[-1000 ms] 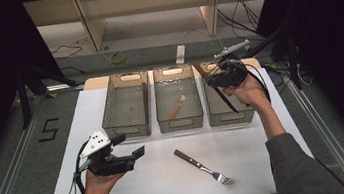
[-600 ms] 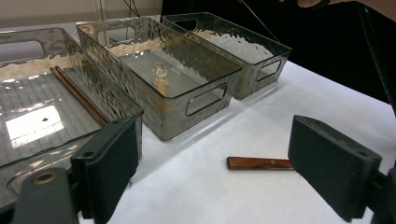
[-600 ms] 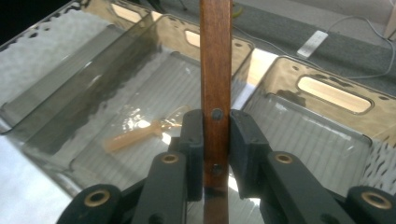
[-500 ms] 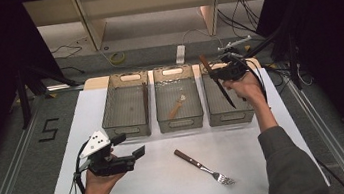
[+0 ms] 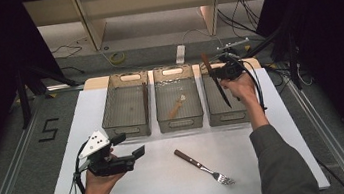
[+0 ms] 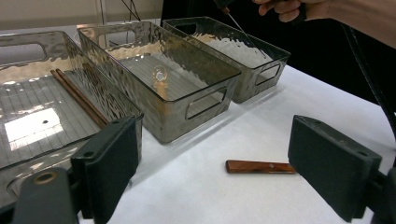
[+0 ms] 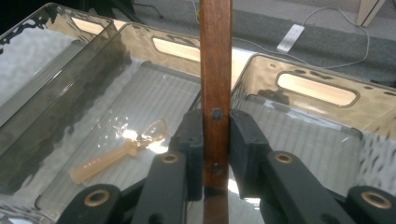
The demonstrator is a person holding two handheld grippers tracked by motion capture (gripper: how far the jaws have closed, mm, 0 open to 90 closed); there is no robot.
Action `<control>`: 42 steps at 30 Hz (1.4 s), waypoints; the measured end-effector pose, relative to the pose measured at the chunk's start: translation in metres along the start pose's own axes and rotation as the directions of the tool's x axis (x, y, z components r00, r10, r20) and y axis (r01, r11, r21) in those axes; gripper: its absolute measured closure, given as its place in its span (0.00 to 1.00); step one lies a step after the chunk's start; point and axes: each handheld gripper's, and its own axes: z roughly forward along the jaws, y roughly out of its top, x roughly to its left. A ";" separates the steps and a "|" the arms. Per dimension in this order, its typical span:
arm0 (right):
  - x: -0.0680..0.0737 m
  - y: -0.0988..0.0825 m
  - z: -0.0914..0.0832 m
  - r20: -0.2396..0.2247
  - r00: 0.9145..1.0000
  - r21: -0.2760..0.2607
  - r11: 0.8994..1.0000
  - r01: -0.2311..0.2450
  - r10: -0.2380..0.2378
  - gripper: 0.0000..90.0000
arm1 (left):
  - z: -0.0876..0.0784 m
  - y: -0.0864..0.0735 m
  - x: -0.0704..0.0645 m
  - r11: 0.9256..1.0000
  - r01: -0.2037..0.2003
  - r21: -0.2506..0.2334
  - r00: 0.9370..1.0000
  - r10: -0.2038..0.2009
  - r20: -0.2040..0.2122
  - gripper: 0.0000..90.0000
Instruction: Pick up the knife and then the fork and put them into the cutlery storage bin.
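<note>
A wooden-handled knife [image 5: 215, 77] is clamped by its handle between the closed jaws of the right gripper [image 5: 227, 71], held above the rightmost bin [image 5: 227, 116] of three clear bins ranged along the far side of the white table [image 5: 285, 127]. In the high view its long axis runs diagonally, handle toward the far edge and dark blade slanting down toward the bin floor; in the right gripper view the handle [image 7: 215, 70] rises straight up between the pads. Whether the blade tip already touches the bin cannot be told, though it appears slightly clear. The coming move probably turns on this relation: the bin lies directly below the knife, so lowering along the bin's length should lay it flat inside. The middle bin [image 5: 180, 122] holds a pale spoon [image 5: 178, 105]; the left bin [image 5: 128, 128] holds chopsticks [image 5: 145, 99]. The left gripper [image 5: 127, 148], jaws wide and empty, rests at the near left. A fork [image 5: 203, 166] lies on the table between the two hands, nearer the left gripper.
</note>
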 end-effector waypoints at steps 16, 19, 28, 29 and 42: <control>0.000 -0.006 0.017 0.013 0.999 0.006 0.999 -0.044 0.044 0.85 | -0.001 0.000 0.000 1.000 0.002 -0.006 1.000 -0.002 0.002 0.18; -0.001 -0.008 0.017 0.018 0.998 0.008 0.998 -0.055 0.054 0.85 | -0.001 0.000 -0.001 1.000 0.002 -0.005 1.000 -0.002 0.003 0.18; -0.009 -0.023 0.024 0.042 0.995 0.036 0.995 -0.090 0.089 0.85 | -0.001 0.000 -0.001 1.000 0.001 -0.003 1.000 -0.001 0.002 0.18; -0.009 -0.023 0.024 0.042 0.994 0.034 0.995 -0.098 0.096 0.85 | -0.001 0.000 -0.001 1.000 0.001 -0.001 1.000 -0.001 0.003 0.18; -0.015 -0.032 0.033 0.069 0.984 0.113 0.979 -0.170 0.163 0.60 | 0.000 0.000 -0.003 1.000 -0.002 0.000 1.000 0.002 0.006 0.18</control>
